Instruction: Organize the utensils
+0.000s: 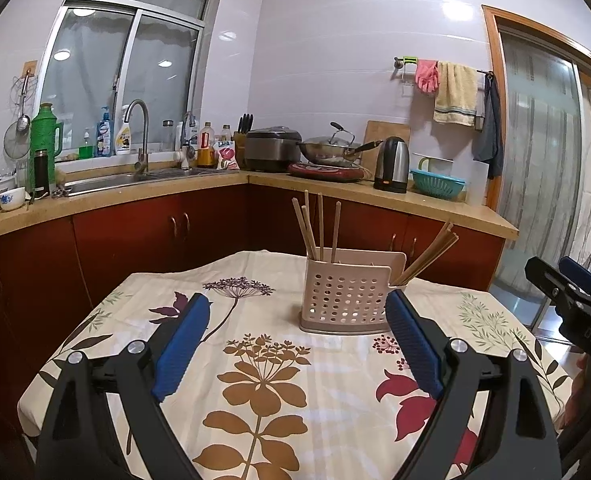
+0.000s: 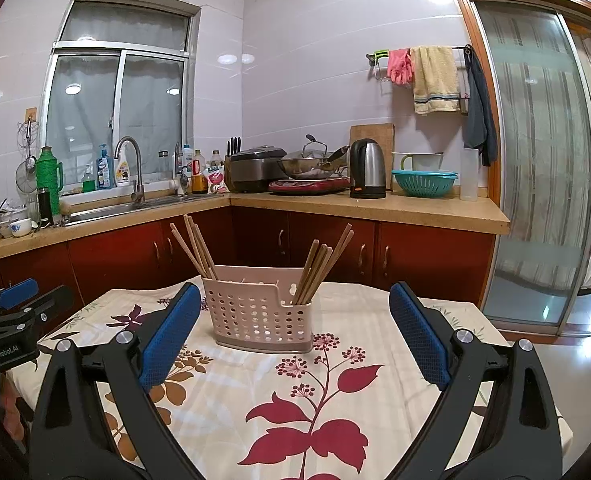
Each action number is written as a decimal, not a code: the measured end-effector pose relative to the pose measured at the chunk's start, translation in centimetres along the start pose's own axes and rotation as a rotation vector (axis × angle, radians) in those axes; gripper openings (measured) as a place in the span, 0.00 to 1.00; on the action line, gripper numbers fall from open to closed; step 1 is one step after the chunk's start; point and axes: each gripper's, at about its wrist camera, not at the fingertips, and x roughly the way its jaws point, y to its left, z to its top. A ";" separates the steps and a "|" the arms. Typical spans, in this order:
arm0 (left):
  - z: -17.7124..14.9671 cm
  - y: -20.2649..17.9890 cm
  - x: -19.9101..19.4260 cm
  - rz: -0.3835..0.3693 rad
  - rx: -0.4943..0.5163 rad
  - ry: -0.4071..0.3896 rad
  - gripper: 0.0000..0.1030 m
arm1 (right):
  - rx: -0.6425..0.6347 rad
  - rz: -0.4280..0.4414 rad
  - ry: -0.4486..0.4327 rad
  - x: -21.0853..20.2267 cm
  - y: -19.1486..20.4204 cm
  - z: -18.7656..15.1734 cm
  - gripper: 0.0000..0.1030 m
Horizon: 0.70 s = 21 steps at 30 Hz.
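I am holding my left claw (image 1: 295,344) low over the flowered cloth of the counter (image 1: 255,400), and its two blue pads are standing wide apart, pinching nothing and touching nothing. My right claw (image 2: 295,344) is doing the same on its side: spread wide, empty, hovering above the cloth. In the left view I am seeing the right claw at the far right edge, so the two are sitting next to each other, both facing the same thing.

Straight ahead of both claws, in the middle of the counter, the pink perforated holder (image 2: 261,308) is standing upright. It is lying between my two lines of sight, a little to the right of centre for the left claw and a little to the left of centre for the right claw. I am judging that neither claw is clearly nearer (the fisheye is bending things, so I cannot tell well).

The chopsticks are already standing in the holder, in two groups. The left bunch (image 2: 193,246) is leaning up and to the left, and the right bunch (image 2: 321,266) is leaning up and to the right, so the long axis of each is steep, not flat. No chopstick is lying loose on the cloth in these views, so I am thinking the sorting is near its end.
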 end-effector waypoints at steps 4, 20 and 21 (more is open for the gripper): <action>0.0 0.1 0.1 -0.006 -0.009 0.007 0.85 | -0.001 0.000 0.001 0.0 0.0 0.0 0.90; 0.0 0.2 0.0 0.036 -0.001 -0.003 0.92 | -0.002 0.000 0.009 -0.2 0.2 -0.3 0.90; 0.0 0.1 0.0 0.036 0.008 -0.007 0.92 | -0.002 0.000 0.012 -0.1 0.2 -0.4 0.90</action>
